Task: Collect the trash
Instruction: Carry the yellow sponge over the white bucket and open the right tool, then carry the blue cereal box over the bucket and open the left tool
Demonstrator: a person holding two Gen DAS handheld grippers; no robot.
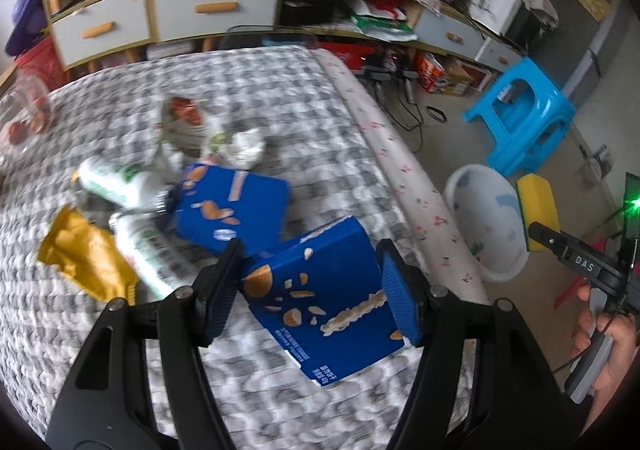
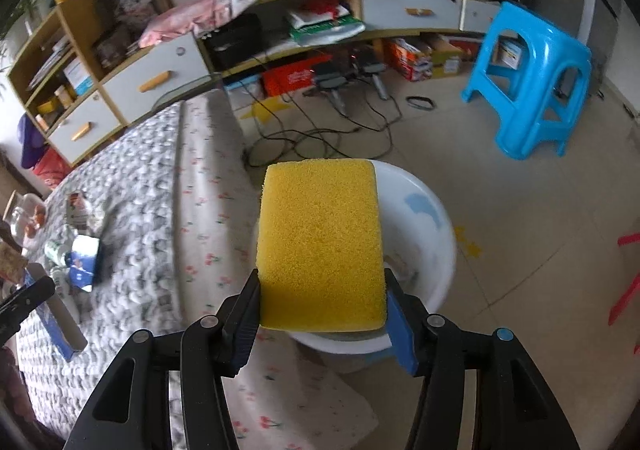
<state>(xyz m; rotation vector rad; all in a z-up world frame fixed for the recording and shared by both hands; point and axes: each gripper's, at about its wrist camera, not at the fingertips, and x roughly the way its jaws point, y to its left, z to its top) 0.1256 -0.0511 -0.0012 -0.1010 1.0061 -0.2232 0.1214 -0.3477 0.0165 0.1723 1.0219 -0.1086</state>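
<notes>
1. Left wrist view: the left gripper (image 1: 310, 282) has its two pads set against opposite sides of a blue carton (image 1: 320, 302). It looks clamped on the carton, which sits tilted between the fingers, its long axis running from upper left to lower right, over the checked bed cover (image 1: 248, 90).
2. Right wrist view: the right gripper (image 2: 322, 310) is closed on the near end of a yellow sponge (image 2: 320, 246), which stands out forward along the fingers.
3. Beyond the sponge, and partly hidden by it, sits the white basin (image 2: 424, 234) on the floor just beside the bed edge.
4. From the left gripper the white basin (image 1: 486, 222) lies to the right and lower, past the edge of the bed; I judge the carton must travel rightward off the bed to reach it.
5. The right gripper (image 1: 560, 246) is the nearer to the basin, hovering over its rim with the sponge.
6. Left behind on the bed: a second blue carton (image 1: 230, 206), two white bottles (image 1: 120, 186), a gold wrapper (image 1: 84, 254) and crumpled paper (image 1: 244, 146), all well to the left of the basin.
</notes>
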